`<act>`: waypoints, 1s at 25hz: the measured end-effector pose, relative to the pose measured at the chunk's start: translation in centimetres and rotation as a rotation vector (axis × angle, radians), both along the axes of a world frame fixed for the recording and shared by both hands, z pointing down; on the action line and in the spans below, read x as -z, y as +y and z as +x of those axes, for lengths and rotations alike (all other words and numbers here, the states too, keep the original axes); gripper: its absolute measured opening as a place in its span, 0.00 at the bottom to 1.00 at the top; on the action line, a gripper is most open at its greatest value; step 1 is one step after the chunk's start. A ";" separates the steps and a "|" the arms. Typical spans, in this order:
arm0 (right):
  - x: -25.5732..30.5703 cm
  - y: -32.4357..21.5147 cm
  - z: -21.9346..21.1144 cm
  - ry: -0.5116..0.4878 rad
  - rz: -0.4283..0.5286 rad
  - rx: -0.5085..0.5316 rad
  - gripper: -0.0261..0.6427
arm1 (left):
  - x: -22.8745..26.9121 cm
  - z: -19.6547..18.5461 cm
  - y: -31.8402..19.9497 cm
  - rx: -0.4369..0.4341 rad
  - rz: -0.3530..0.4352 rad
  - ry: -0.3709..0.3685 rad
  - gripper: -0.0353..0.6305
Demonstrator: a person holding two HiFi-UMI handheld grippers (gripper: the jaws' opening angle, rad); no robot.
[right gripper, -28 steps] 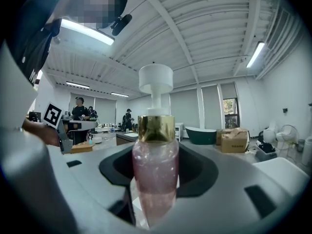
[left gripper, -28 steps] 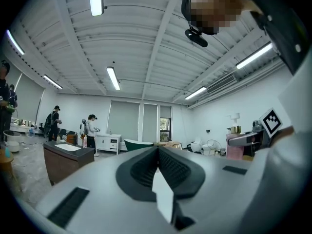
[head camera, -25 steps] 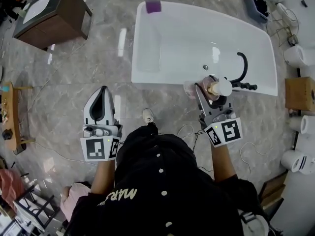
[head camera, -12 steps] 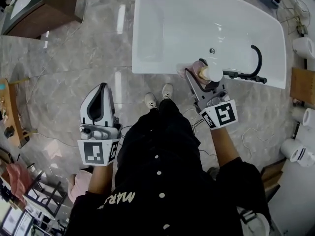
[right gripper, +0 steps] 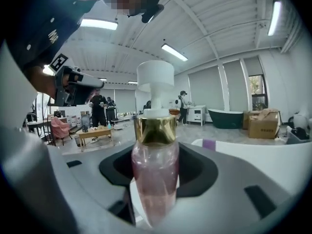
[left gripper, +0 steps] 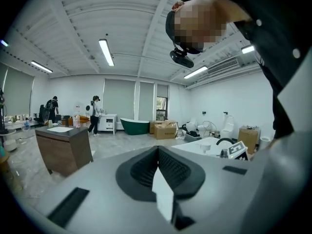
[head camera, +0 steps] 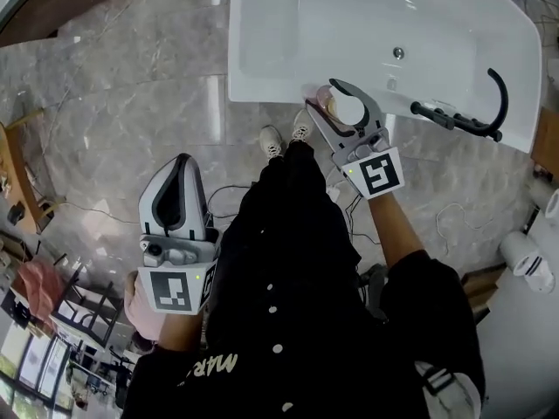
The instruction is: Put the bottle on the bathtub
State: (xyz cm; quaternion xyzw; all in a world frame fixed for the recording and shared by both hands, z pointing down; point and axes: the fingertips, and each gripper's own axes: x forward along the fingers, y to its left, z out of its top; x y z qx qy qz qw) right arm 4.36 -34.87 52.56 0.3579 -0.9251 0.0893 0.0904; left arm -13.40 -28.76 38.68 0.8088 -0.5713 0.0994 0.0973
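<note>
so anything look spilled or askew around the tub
Nothing stands out. The pink bottle sits upright in the right gripper, over the bathtub at its near rim, with no spill visible.

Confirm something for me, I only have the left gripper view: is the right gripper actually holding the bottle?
Observer: Yes. The right gripper is shut on the bottle, which has pink liquid, a gold collar and a white pump, and stands upright between the jaws.
Operator: Where is it relative to the tub?
Observer: The head view puts it over the near rim of the bathtub. I can't tell whether it touches.
Operator: Anything close to it on that rim?
Observer: A black faucet sits further right along the rim, apart from the bottle.
</note>
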 end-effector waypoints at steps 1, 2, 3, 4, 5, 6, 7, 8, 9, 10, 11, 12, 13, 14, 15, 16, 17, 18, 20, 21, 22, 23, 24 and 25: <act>-0.9 -0.3 -0.2 0.005 0.008 0.007 0.36 | -0.6 0.0 0.1 0.001 -0.011 -0.005 0.07; -1.7 -0.5 -0.5 0.010 0.020 0.014 0.36 | -1.2 0.0 0.3 0.000 -0.023 -0.007 0.07; -2.4 -0.6 -0.9 0.012 0.030 0.022 0.36 | -1.8 0.0 0.5 -0.002 -0.037 -0.009 0.07; -3.2 -0.6 -1.2 0.014 0.033 0.031 0.36 | -2.5 -0.1 0.6 -0.003 -0.051 -0.009 0.07; -4.0 -0.6 -1.5 0.017 0.029 0.038 0.36 | -3.1 -0.2 0.7 -0.002 -0.064 -0.010 0.07; -4.9 -0.5 -1.8 0.018 0.022 0.046 0.36 | -3.8 -0.3 0.7 0.000 -0.073 -0.011 0.07; -5.7 -0.5 -2.0 0.015 0.018 0.051 0.36 | -4.4 -0.4 0.7 0.004 -0.079 -0.011 0.07; -6.4 -0.6 -2.3 0.011 0.017 0.056 0.36 | -4.9 -0.5 0.6 0.007 -0.084 -0.010 0.07; -7.1 -0.5 -2.6 0.009 0.016 0.061 0.36 | -5.4 -0.5 0.6 0.009 -0.090 -0.010 0.07; -7.7 -0.5 -2.8 0.010 0.013 0.066 0.36 | -5.9 -0.6 0.5 0.011 -0.097 -0.008 0.07; -8.3 -0.4 -3.0 0.009 0.011 0.069 0.36 | -6.4 -0.7 0.5 0.014 -0.105 -0.006 0.07; -8.8 -0.4 -3.2 0.006 0.009 0.071 0.36 | -6.7 -0.9 0.5 0.019 -0.114 -0.002 0.07; -9.3 -0.3 -3.4 0.002 0.006 0.074 0.36 | -7.1 -1.1 0.6 0.025 -0.122 0.001 0.07; -9.8 -0.2 -3.5 0.001 0.002 0.080 0.36 | -7.4 -1.2 0.7 0.030 -0.129 0.004 0.07; -10.3 -0.1 -3.6 0.004 -0.001 0.090 0.36 | -7.8 -1.2 0.8 0.033 -0.136 0.006 0.07; -10.9 0.1 -3.6 0.018 -0.004 0.107 0.36 | -8.2 -1.2 0.9 0.035 -0.141 0.007 0.07; -11.6 0.5 -3.7 0.052 -0.005 0.137 0.36 | -8.5 -1.2 1.1 0.035 -0.145 0.007 0.07; -12.4 0.9 -3.7 0.099 -0.007 0.175 0.36 | -8.8 -1.2 1.2 0.036 -0.148 0.006 0.07; -13.5 1.6 -3.7 0.154 -0.006 0.227 0.36 | -9.1 -1.1 1.5 0.038 -0.154 0.007 0.07; -13.7 1.7 -3.8 0.158 -0.005 0.238 0.36 | -9.3 -1.0 1.6 0.039 -0.157 0.008 0.07; -13.8 1.8 -3.7 0.155 -0.003 0.244 0.36 | -9.4 -0.9 1.7 0.040 -0.159 0.008 0.07; -13.8 1.8 -3.7 0.151 -0.002 0.249 0.36 | -9.5 -0.8 1.9 0.039 -0.162 0.008 0.07; -13.8 1.7 -3.8 0.146 -0.001 0.254 0.36 | -9.6 -0.7 1.9 0.039 -0.164 0.008 0.07; -13.8 1.8 -3.8 0.143 0.000 0.260 0.36 | -9.7 -0.7 2.0 0.038 -0.167 0.008 0.07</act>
